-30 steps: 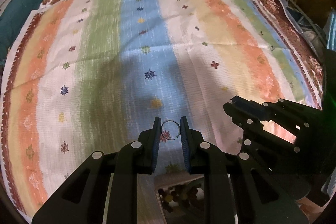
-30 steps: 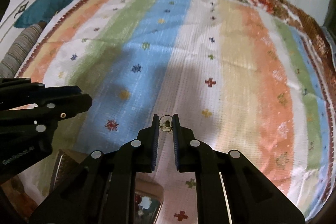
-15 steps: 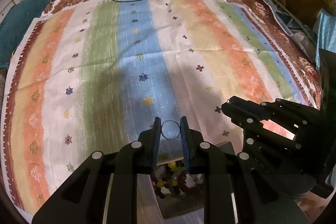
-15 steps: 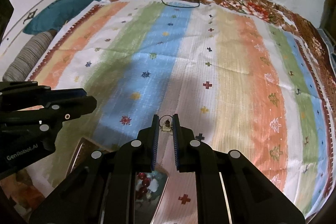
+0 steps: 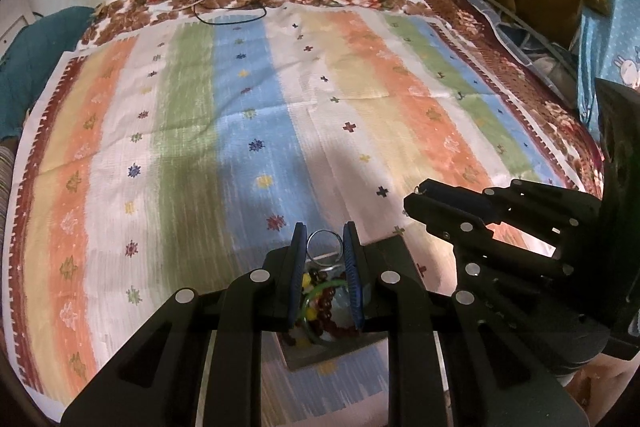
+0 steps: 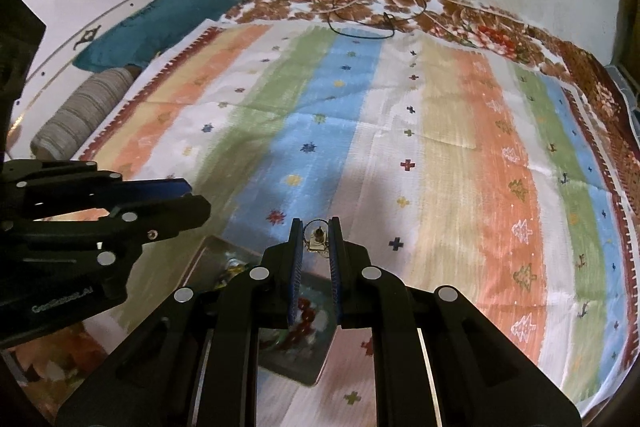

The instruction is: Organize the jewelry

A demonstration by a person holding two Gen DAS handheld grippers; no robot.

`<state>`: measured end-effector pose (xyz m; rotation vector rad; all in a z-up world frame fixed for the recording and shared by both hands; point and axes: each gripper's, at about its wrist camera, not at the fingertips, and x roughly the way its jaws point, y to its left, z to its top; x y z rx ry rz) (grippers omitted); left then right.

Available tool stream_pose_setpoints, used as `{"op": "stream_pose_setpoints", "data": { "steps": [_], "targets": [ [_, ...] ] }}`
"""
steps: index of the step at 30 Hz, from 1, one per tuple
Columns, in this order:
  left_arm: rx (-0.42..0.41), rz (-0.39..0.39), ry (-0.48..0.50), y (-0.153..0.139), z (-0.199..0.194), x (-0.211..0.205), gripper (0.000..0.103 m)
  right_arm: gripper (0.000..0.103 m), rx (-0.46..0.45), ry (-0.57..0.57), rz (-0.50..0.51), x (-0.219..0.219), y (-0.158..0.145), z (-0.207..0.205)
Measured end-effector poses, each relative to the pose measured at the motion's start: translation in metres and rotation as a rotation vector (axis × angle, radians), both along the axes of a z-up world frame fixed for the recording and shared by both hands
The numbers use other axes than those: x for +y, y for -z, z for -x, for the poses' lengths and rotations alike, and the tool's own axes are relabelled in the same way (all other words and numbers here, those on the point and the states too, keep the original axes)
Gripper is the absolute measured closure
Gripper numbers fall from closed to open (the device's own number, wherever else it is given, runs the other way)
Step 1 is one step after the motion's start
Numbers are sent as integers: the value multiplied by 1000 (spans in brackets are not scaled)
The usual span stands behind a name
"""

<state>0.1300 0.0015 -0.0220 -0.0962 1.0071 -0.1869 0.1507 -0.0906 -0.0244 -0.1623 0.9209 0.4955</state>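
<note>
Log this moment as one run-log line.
left claw: shut on silver ring | right claw: shut on small pendant | both above jewelry tray | striped cloth beneath

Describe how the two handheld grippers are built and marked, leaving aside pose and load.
Both the left gripper and the right gripper are matte black, angular linkages with round silver pivot pins. Their fingers are flat and lined with blue ribbed pads. Seen from the right wrist, the left gripper's body carries small pale lettering, too blurred to read with certainty. No cables or sleeves show.
</note>
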Motion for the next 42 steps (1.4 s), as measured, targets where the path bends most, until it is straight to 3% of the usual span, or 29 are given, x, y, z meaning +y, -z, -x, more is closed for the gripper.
{"op": "stream_pose_setpoints", "data": {
  "steps": [14, 16, 18, 23, 28, 42],
  "targets": [
    [-14, -5, 6, 0, 24, -6, 85, 89, 37, -36, -47, -6, 4, 28],
    [-11, 3, -10, 0, 25, -3, 70, 83, 45, -39, -47, -6, 5, 30],
    [-18, 5, -29, -1, 27, 3, 67, 65, 43, -36, -47, -8, 5, 32],
    [-18, 15, -42, -2, 36, 9, 54, 59, 17, -32, -39, -13, 1, 41],
    [-22, 3, -39, -1, 52, 8, 31, 44, -31, -28, -37, -24, -8, 57],
    [-77, -50, -20, -1, 85, 1, 6, 23, -23, -10, -83, -54, -6, 79]
  ]
}}
